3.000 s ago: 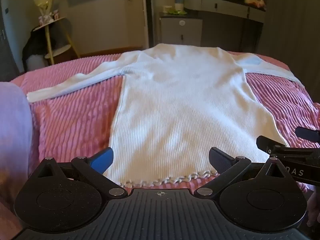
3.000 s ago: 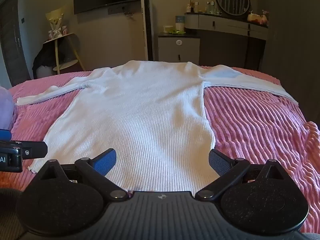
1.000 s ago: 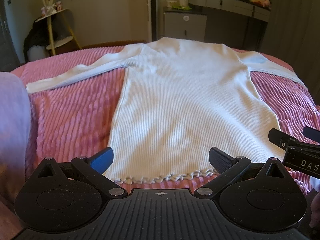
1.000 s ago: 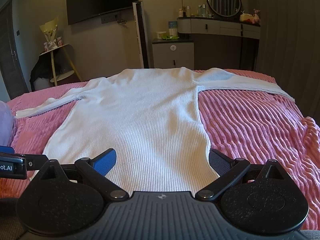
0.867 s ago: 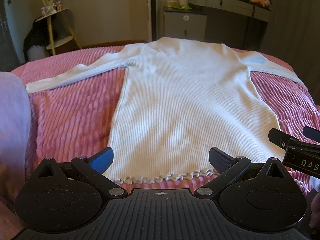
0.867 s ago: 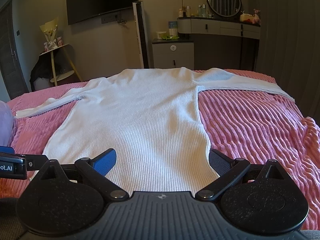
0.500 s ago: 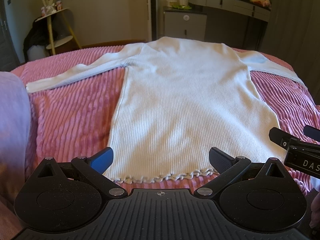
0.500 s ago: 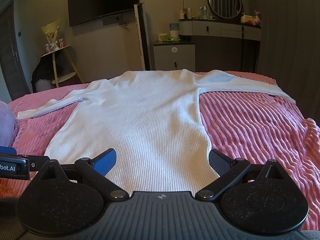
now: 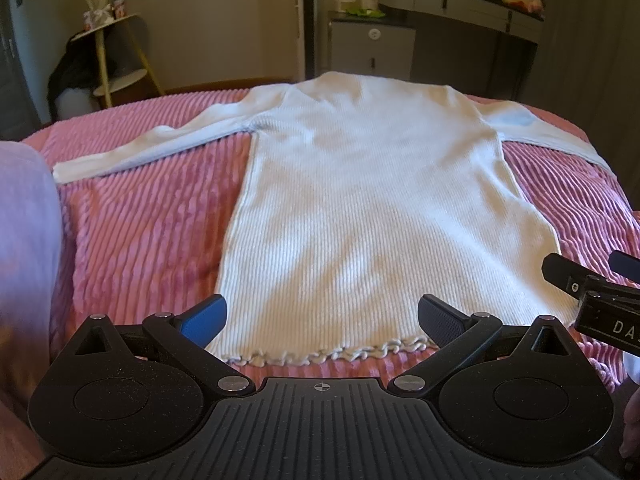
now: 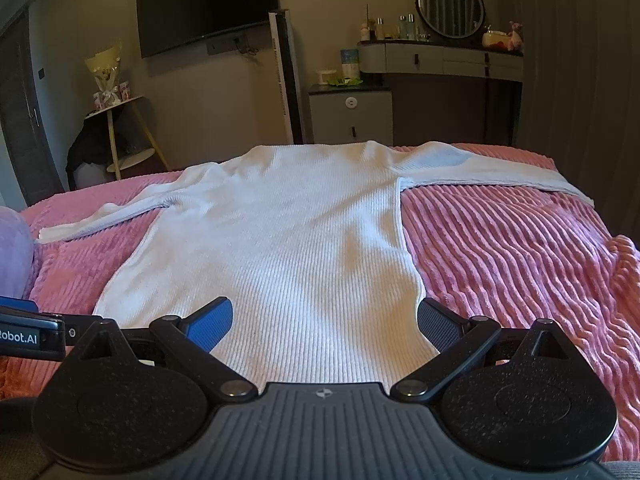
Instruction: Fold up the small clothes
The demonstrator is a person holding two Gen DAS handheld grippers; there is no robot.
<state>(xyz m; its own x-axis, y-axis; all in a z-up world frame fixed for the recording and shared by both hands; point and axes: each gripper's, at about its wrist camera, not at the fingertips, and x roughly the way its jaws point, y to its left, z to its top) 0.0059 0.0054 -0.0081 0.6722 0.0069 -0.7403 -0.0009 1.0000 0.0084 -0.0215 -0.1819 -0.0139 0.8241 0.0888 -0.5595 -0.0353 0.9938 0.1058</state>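
Note:
A white ribbed long-sleeved knit top (image 9: 360,208) lies flat on the pink ribbed blanket (image 9: 152,232), hem towards me, both sleeves spread out sideways. It also shows in the right wrist view (image 10: 304,248). My left gripper (image 9: 320,318) is open and empty, hovering just above the frilled hem (image 9: 328,354). My right gripper (image 10: 325,318) is open and empty, over the hem's right part. The right gripper's body (image 9: 592,292) shows at the right edge of the left wrist view.
A lilac pillow (image 9: 24,240) lies at the bed's left edge. Beyond the bed stand a yellow-legged side table (image 10: 120,136), a grey cabinet (image 10: 352,116) and a dresser with a round mirror (image 10: 448,0). The blanket's right edge (image 10: 624,272) drops off.
The right gripper has tilted up slightly, so the room behind shows more. The left gripper has barely moved. Both stayed open and the top lies as before.

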